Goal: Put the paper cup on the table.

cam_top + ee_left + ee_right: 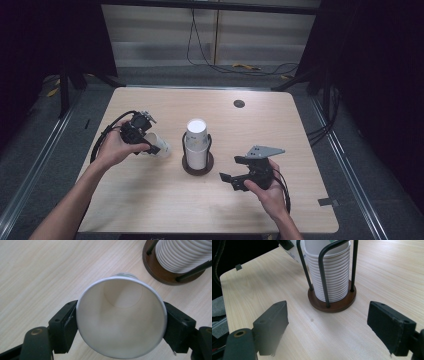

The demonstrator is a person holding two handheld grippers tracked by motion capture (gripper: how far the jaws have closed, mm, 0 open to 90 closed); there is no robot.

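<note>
A stack of white paper cups (196, 142) stands upside down in a black wire holder on a round brown base (197, 168) at the table's middle. Left of it my left gripper (156, 148) is shut on a single white paper cup (159, 146), lying on its side low over the table. In the left gripper view that cup (121, 318) opens toward the camera, squeezed between both pads (65, 325). My right gripper (235, 169) is open to the right of the holder, and the stack (330, 277) and base (337, 303) lie ahead of its spread jaws.
The light wood table (150, 200) has a small dark round grommet (239, 103) near its far edge. Black cables (102, 137) trail from the left gripper. Grey floor and dark curtains surround the table.
</note>
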